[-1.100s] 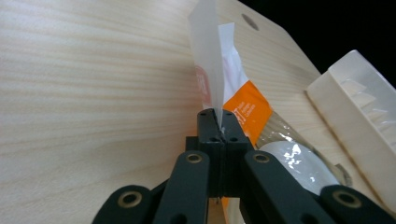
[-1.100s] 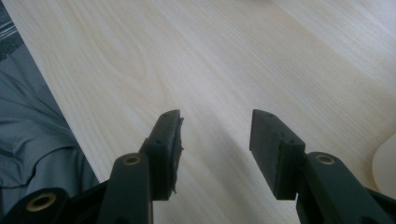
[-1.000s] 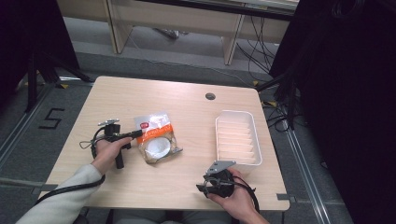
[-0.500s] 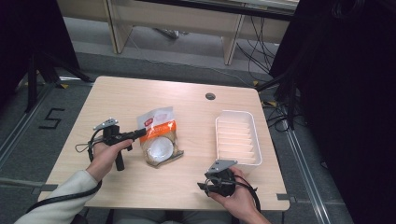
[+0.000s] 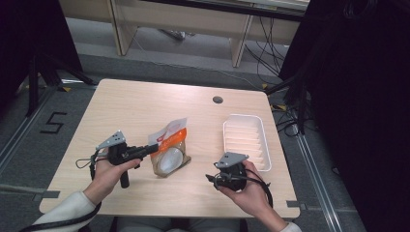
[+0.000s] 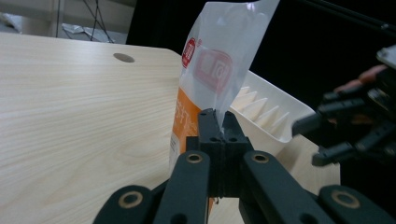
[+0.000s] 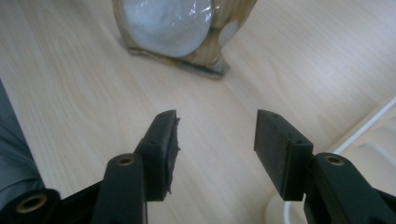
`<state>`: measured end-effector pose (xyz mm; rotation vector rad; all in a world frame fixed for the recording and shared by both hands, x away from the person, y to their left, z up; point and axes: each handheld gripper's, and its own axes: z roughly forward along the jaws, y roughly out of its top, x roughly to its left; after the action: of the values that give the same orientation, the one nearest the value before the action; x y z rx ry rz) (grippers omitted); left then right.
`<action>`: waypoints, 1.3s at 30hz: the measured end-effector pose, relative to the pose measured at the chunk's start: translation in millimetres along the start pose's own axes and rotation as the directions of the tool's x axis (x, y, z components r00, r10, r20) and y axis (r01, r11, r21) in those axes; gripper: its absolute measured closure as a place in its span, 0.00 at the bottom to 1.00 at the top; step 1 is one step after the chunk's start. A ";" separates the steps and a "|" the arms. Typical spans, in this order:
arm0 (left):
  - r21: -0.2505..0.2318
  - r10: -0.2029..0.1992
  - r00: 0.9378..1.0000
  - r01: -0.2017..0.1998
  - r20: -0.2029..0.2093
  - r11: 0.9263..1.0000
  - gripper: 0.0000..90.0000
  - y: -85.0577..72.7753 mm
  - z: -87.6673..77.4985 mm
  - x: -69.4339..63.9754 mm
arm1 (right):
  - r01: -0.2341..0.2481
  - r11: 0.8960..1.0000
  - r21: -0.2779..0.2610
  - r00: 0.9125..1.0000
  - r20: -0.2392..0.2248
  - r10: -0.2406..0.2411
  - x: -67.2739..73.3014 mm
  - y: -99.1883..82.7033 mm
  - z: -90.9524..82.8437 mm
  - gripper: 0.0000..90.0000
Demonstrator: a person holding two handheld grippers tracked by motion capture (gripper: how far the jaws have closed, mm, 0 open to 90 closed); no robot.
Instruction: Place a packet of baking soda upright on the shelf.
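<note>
A plastic pouch (image 5: pixel 169 147) with an orange and white label and a clear window stands on its bottom edge in the middle of the table. My left gripper (image 5: pixel 153 148) is shut on the pouch's side edge; the left gripper view has the film (image 6: pixel 219 56) pinched between the tips of my left gripper (image 6: pixel 219 126). My right gripper (image 5: pixel 212 178) hovers near the table's front edge, pointing left toward the pouch. In its own view the right gripper (image 7: pixel 215 140) is open over bare wood; its jaws have just been opening with nothing between them, and the pouch's base (image 7: pixel 173 23) lies ahead.
A white ribbed tray (image 5: pixel 244 140) lies on the right side of the wooden table (image 5: pixel 145 96), beside my right hand; its rim (image 6: pixel 261 107) shows behind the pouch. A cable hole (image 5: pixel 217 100) sits near the far edge. Dark curtains and cables surround the table.
The left gripper has lifted the pouch from lying flat to standing more upright and shifted it slightly right. The right gripper has risen a little, with its jaws wider apart.
</note>
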<state>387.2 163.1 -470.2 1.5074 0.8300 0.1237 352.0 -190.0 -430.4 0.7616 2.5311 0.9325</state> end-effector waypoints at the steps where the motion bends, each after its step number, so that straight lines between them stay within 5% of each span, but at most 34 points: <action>1: 0.002 0.022 1.000 -0.022 0.012 1.000 0.99 0.4 0.0 -2.3 | 0.013 1.000 -0.007 1.000 0.009 -0.013 -2.1 4.4 -0.1 0.55; 3: 0.007 0.039 0.999 -0.039 0.017 0.999 0.99 0.5 0.1 -7.0 | 0.015 1.000 -0.008 1.000 0.011 -0.015 -3.2 8.3 -0.6 0.55; 5: 0.015 0.072 0.997 -0.073 0.040 0.997 0.99 0.8 1.2 -11.1 | 0.067 0.998 0.002 0.998 0.012 -0.067 -10.2 26.1 -2.9 0.53; 8: 0.018 0.075 0.996 -0.075 0.041 0.997 0.99 0.5 1.7 -14.0 | 0.101 0.995 0.010 0.995 0.020 -0.101 -15.3 40.9 -3.3 0.52; 13: 0.038 0.124 0.988 -0.128 0.089 0.991 0.99 0.9 3.3 -21.0 | 0.220 0.974 0.055 0.975 0.028 -0.222 -33.7 79.0 -3.3 0.45; 20: 0.053 0.149 0.982 -0.156 0.119 0.986 0.99 0.2 4.5 -27.3 | 0.289 0.956 0.040 0.956 0.029 -0.290 -51.4 114.2 -3.8 0.39; 21: 0.053 0.150 0.981 -0.158 0.124 0.986 0.99 0.1 4.9 -27.8 | 0.336 0.940 0.061 0.942 -0.002 -0.337 -55.8 122.2 0.7 0.39; 22: 0.057 0.156 0.980 -0.164 0.123 0.985 0.99 0.2 4.6 -28.2 | 0.336 0.940 0.061 0.942 -0.002 -0.337 -55.8 122.2 0.7 0.39; 23: 0.058 0.159 0.979 -0.167 0.127 0.984 0.99 0.2 4.8 -28.2 | 0.328 0.944 0.047 0.942 -0.087 -0.323 -58.8 128.4 7.3 0.39; 25: 0.059 0.169 0.977 -0.178 0.133 0.982 0.99 0.5 4.9 -28.2 | 0.329 0.943 0.048 0.941 -0.104 -0.323 -60.1 131.3 10.7 0.40; 26: 0.062 0.164 0.977 -0.173 0.134 0.983 0.99 0.4 4.9 -28.6 | 0.363 0.929 0.073 0.927 -0.133 -0.352 -59.4 136.2 17.6 0.40; 30: 0.065 0.175 0.973 -0.186 0.148 0.980 0.99 0.1 5.7 -30.1 | 0.420 0.898 0.130 0.890 -0.255 -0.379 -52.4 141.0 34.2 0.44; 34: 0.065 0.173 0.973 -0.185 0.150 0.981 0.99 0.0 5.6 -30.3 | 0.450 0.879 0.160 0.873 -0.285 -0.395 -46.1 141.4 42.6 0.54; 35: 0.065 0.171 0.974 -0.183 0.151 0.981 0.99 -0.1 5.4 -30.3 | 0.495 0.856 0.146 0.843 -0.318 -0.433 -44.8 141.8 48.9 0.59; 36: 0.067 0.170 0.974 -0.182 0.148 0.981 0.99 0.0 5.2 -30.1 | 0.510 0.847 0.152 0.831 -0.342 -0.439 -43.4 141.4 50.3 0.63; 39: 0.064 0.167 0.976 -0.178 0.140 0.982 0.99 0.2 4.7 -29.7 | 0.507 0.845 0.170 0.824 -0.385 -0.416 -41.1 140.2 51.8 0.73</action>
<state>368.3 142.7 -458.8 1.6403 0.6011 0.1184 460.9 -98.6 -368.5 0.0095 2.9771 0.5933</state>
